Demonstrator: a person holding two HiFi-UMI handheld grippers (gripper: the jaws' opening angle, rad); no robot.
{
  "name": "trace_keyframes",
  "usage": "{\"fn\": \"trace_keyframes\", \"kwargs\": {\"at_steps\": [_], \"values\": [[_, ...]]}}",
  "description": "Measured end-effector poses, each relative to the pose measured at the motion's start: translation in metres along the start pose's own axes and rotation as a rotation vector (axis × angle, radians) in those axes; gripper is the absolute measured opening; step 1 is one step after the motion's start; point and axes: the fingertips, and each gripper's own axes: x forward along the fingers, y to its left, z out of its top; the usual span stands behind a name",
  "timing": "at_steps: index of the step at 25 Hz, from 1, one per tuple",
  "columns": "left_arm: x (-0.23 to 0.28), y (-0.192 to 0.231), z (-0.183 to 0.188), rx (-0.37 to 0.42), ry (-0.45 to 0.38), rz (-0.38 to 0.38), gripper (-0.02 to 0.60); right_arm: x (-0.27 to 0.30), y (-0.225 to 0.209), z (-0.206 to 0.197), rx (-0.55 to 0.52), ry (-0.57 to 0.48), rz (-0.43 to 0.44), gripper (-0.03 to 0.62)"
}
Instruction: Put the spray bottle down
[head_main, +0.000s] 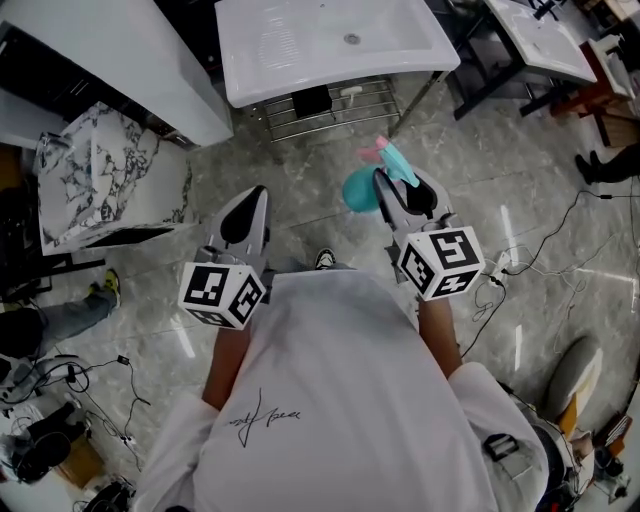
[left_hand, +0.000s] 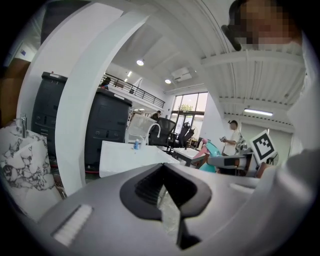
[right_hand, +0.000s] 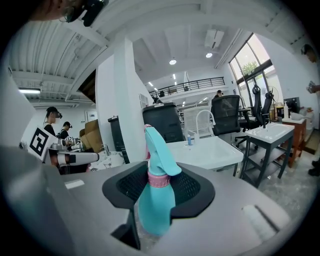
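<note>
A person in a white shirt (head_main: 330, 380) is standing on a grey stone floor (head_main: 300, 190), holding a gripper in each hand. The right gripper (head_main: 392, 188) is clamping a teal spray bottle (right_hand: 155, 200) by its body, just under the pink collar (right_hand: 159, 180). In the right gripper view the nozzle head is rising above the jaws. The bottle is hanging in the air above the floor, in front of the person and short of the white washbasin (head_main: 300, 45). The left gripper (head_main: 246, 215) is carrying nothing. Its jaws are drawn together, and it is well apart from the right one.

No label is showing on the bottle. A dark scrawl (head_main: 262, 415) is running across the back of the shirt, too loose to read. Each gripper's cube is showing only black-and-white squares.

Beyond the grippers, a small blue bottle (right_hand: 190, 140) is standing on the washbasin's rim beside the curved tap (right_hand: 204, 120). A wire shelf (head_main: 325, 108) under the washbasin is holding a dark item that cannot be made out. A marbled slab (head_main: 95, 180) is lying to the left, and a second washbasin (head_main: 545, 40) is standing at far right.
</note>
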Motion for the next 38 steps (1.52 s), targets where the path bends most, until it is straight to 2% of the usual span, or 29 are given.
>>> {"fn": "trace_keyframes", "kwargs": {"at_steps": [10,16,24,38], "values": [[0.025,0.006,-0.005,-0.025,0.025,-0.015,0.041,0.011,-0.016,-0.002,0.004,0.026,-0.017,0.133],[0.05,0.019,0.0,-0.044,0.01,-0.033,0.041,0.035,-0.021,0.005,-0.011,0.033,-0.022,0.133],[0.096,0.048,0.019,-0.054,-0.01,-0.027,0.041,0.081,-0.038,0.028,-0.012,0.038,-0.008,0.133],[0.176,0.123,0.059,-0.059,0.012,0.006,0.041,0.196,-0.057,0.064,-0.014,0.082,0.038,0.133]]}}
